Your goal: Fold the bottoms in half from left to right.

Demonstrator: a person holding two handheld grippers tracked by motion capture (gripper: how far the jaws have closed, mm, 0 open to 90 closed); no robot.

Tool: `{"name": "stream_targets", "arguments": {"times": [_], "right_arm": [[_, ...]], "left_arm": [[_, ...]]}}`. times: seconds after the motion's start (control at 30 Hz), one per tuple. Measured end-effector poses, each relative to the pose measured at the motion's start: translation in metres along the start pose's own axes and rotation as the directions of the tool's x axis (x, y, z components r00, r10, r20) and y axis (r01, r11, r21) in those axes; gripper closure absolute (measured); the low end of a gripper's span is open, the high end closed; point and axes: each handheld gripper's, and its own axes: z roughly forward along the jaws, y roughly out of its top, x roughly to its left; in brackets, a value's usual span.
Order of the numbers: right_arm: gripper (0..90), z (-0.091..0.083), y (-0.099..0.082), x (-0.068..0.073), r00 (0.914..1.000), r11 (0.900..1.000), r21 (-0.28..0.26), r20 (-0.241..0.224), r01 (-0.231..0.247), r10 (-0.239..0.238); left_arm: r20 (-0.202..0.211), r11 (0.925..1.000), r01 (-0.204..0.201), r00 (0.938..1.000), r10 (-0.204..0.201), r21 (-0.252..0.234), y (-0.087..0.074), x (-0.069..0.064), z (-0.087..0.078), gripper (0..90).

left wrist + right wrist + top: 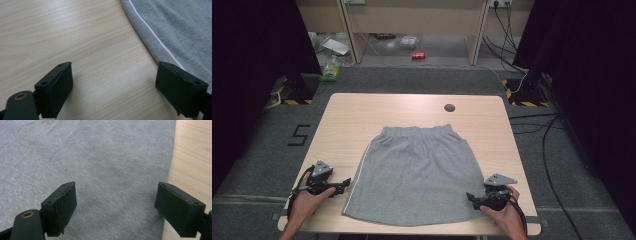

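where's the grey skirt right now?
High view: the grey skirt lies flat mid-table, waistband toward the far edge, hem near the front edge, between the left hand-held gripper and the right hand-held gripper.

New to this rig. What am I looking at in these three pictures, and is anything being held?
No robot arm here: a person holds a hand-held gripper in each hand. The high view looks down on a wooden table from the person's side, with the left hand-held gripper and the right hand-held gripper near the bottom corners of flat-lying grey shorts. The other two pictures come from cameras riding on each gripper, looking along its black jaws. Both pairs of jaws stand open; nothing is held. A small dark disc lies near the far edge.
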Motion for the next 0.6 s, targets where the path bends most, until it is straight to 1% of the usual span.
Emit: {"name": "stream_targets", "arguments": {"times": [0.33, 0.4, 0.43, 0.47, 0.53, 0.6], "right_arm": [[17.6, 0.000, 0.001, 0.001, 1.0000, 1.0000, -0.003, 0.006, 0.004, -0.004], [17.7, 0.001, 0.001, 0.001, 1.0000, 1.0000, 0.001, 0.004, 0.002, -0.002], [17.7, 0.001, 0.001, 0.002, 1.0000, 1.0000, 0.001, 0.003, -0.001, 0.001], [17.7, 0.001, 0.002, 0.002, 1.0000, 1.0000, -0.001, 0.003, 0.009, -0.009], [17.8, 0.001, 0.002, 0.002, 0.9999, 0.9999, -0.007, 0.003, 0.012, -0.012], [17.9, 0.002, 0.003, 0.002, 0.9999, 0.9999, -0.008, 0.006, 0.011, -0.011]], "left_arm": [[0.006, 1.0000, 0.002, 1.0000, -0.002, -0.002, 0.001, 0.002, 0.001, 14.7], [0.008, 1.0000, 0.009, 0.9999, -0.009, 0.004, 0.003, 0.004, 0.001, 15.0], [0.016, 0.9999, 0.012, 0.9998, -0.012, 0.006, 0.004, 0.006, 0.002, 15.1], [0.026, 0.9992, 0.039, 0.9989, -0.039, -0.002, 0.007, 0.008, 0.003, 15.8], [0.023, 0.9992, 0.040, 0.9989, -0.040, 0.000, 0.011, 0.009, 0.005, 15.8], [0.021, 0.9991, 0.041, 0.9989, -0.041, -0.009, 0.016, 0.010, 0.007, 16.1]]}}
